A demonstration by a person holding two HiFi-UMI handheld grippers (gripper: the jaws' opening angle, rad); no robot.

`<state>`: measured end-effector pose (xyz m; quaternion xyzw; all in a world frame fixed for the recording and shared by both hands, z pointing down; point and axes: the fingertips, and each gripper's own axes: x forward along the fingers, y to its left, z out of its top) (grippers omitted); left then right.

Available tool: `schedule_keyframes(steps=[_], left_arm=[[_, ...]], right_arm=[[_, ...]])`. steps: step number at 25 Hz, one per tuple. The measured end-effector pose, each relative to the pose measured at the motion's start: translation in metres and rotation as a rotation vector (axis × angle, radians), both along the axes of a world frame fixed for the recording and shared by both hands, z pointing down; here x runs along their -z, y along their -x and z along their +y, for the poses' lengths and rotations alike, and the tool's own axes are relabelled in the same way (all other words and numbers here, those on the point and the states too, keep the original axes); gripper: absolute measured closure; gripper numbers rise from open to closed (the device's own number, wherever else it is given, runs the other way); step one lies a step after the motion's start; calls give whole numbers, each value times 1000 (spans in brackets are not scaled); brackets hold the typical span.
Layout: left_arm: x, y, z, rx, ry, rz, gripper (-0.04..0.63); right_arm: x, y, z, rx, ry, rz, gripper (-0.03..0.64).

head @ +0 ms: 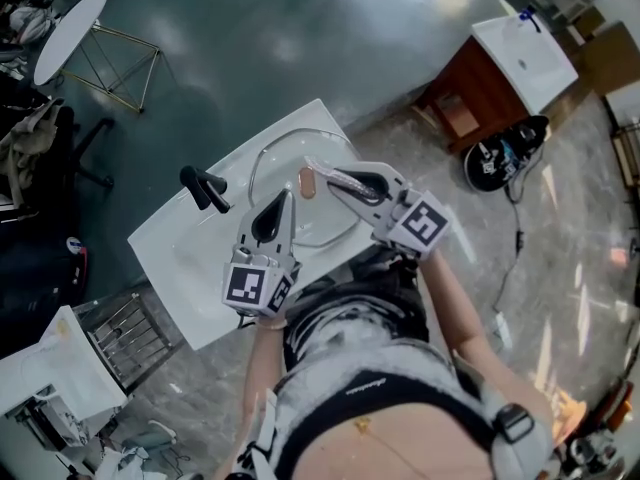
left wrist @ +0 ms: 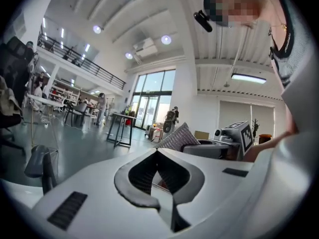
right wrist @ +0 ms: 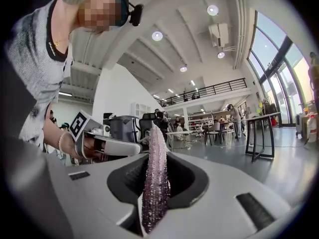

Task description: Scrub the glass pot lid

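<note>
We look down on a white sink (head: 175, 253) with a black tap (head: 205, 190) at its left side. The glass pot lid (head: 335, 230) lies flat in the basin, its round rim showing as a thin ring with a small tan knob (head: 307, 182) near the middle. Both of our tools are held up over the basin, side by side and near each other, between the camera and the lid. In their own views they point out across a big hall rather than down at the sink. The left tool (left wrist: 158, 156) has its jaws brought together, tips meeting, with nothing gripped between them. Its marker cube (head: 256, 286) sits close to our body. The right tool (right wrist: 156, 158) is clamped on a thin, glittery purple scrub pad (right wrist: 155, 183). In the right gripper view the pad stands on edge between the dark pads and sticks out past the tips. From the left gripper view the same pad shows as a grey textured wedge just beyond the closed jaws, with the right tool's marker cube (left wrist: 245, 135) behind it.
</note>
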<state>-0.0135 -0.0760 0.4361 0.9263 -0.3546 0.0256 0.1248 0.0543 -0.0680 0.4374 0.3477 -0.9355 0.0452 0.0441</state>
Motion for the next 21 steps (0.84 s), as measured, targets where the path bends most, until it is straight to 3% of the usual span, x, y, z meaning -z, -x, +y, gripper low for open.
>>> schedule_keyframes(steps=[21], left_arm=[[-2, -6, 4, 10, -4, -34, 604]], right_arm=[[-9, 4, 6, 22, 3, 48, 537]])
